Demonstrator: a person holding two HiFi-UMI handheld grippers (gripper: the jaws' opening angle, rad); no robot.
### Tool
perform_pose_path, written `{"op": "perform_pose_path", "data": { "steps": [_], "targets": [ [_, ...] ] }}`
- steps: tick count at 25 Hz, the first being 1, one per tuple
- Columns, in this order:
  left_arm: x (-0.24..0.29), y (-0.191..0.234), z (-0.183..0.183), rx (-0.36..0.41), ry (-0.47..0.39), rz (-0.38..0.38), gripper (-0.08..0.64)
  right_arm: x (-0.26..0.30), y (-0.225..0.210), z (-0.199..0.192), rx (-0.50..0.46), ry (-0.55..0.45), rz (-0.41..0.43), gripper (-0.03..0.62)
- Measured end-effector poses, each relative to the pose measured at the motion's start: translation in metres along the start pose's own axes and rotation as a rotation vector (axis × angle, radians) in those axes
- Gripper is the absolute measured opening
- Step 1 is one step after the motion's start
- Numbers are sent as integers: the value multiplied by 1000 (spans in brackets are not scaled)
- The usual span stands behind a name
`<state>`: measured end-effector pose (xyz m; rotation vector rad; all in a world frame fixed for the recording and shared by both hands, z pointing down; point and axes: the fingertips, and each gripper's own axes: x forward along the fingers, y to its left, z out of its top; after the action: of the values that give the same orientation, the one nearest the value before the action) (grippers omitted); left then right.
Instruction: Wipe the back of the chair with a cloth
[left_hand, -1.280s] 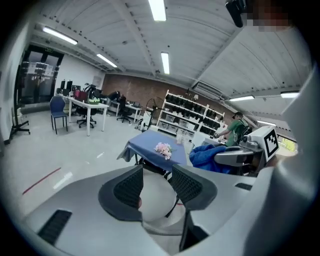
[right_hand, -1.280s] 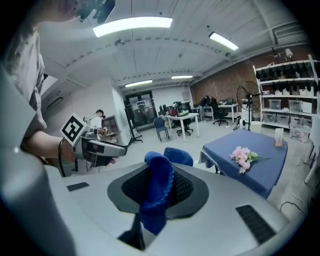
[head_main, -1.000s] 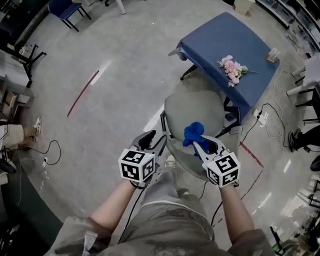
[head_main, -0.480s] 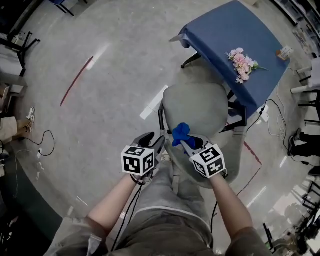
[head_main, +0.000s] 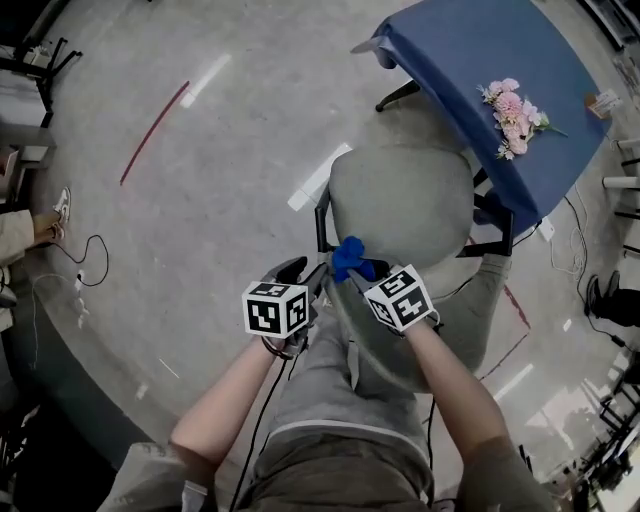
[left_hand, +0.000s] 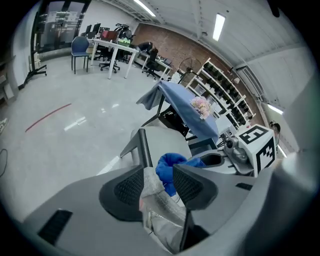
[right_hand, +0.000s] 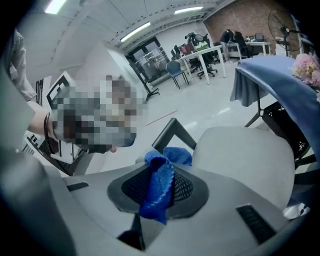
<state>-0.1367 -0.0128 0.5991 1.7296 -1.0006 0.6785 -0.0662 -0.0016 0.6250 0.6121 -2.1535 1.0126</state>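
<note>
The grey chair's seat lies straight ahead of me, and its grey backrest rises close to my body. My left gripper is shut on the backrest's top fabric edge at the left end. My right gripper is shut on a bunched blue cloth, which rests on the top edge just right of the left gripper. In the right gripper view the cloth hangs between the pads, with the seat beyond. The left gripper view shows the cloth directly past its jaws.
A table under a blue cover stands beyond the chair with pink flowers on it. Black armrests flank the seat. Cables and a red tape line lie on the floor at left.
The right gripper has carried the blue cloth leftward along the top of the backrest, close up to the left gripper. The left gripper has kept its hold.
</note>
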Motion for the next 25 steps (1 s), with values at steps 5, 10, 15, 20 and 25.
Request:
{"op": "perform_pose_path", "data": {
  "steps": [5,10,15,20,25],
  "targets": [
    [21,8,-17,-34,42,24,196,29,-2,-25,3,64,48,86],
    [37,8,-30,-34,89,27,196,41,7,-56,-50,174,131,86],
    [47,11,-33,12,128,69,186,34,14,-102,-136,345,222,86],
    [50,11,-34,20,141,55,186,0,4,-158,-152,551,303,84],
    [52,13,-34,6,131,51,186,-58,-28,-210,-272,790,280,81]
  ]
}}
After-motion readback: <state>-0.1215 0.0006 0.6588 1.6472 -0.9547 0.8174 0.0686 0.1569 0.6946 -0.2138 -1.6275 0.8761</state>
